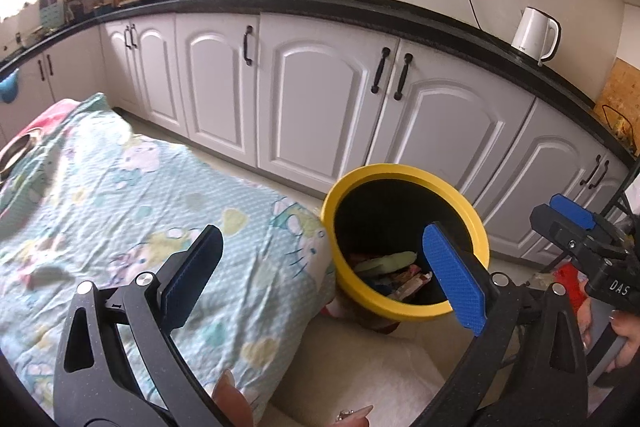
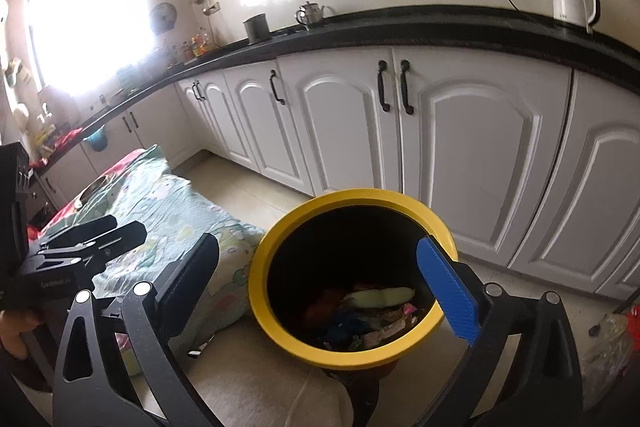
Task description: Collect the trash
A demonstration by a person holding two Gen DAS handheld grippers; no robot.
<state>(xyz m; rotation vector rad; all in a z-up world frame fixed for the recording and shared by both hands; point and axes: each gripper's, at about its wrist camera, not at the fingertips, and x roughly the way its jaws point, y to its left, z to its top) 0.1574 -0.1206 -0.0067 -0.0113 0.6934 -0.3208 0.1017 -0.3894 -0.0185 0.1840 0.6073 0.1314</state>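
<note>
**Both grippers spread and empty over the yellow-rimmed bin**

The left gripper (image 1: 336, 267), black with blue ribbed pads, is spread wide with nothing between its fingers; one finger hangs over the patterned cloth and the other over the bin's opening. The right gripper (image 2: 332, 275), of the same build, is likewise spread and holds nothing, its blue-padded finger (image 2: 448, 295) reaching across the bin's near-right rim.

The round black bin with a broad yellow rim (image 1: 404, 175) stands on the pale tiled floor (image 2: 256, 195), just beside the corner of a surface draped in a mint-green cartoon-print cloth (image 1: 120, 195). The cloth's hanging corner touches or nearly touches the bin's side; which one cannot be told. Inside the bin lies a heap of crumpled wrappers and scraps (image 2: 372, 315), with a pale green oblong piece (image 2: 380, 297) on top.

Behind the bin runs a row of white arched-panel cabinets (image 1: 320, 99) under a black kitchen counter (image 1: 360, 3), which carries a white electric kettle (image 1: 536, 35) near its right end.
</note>
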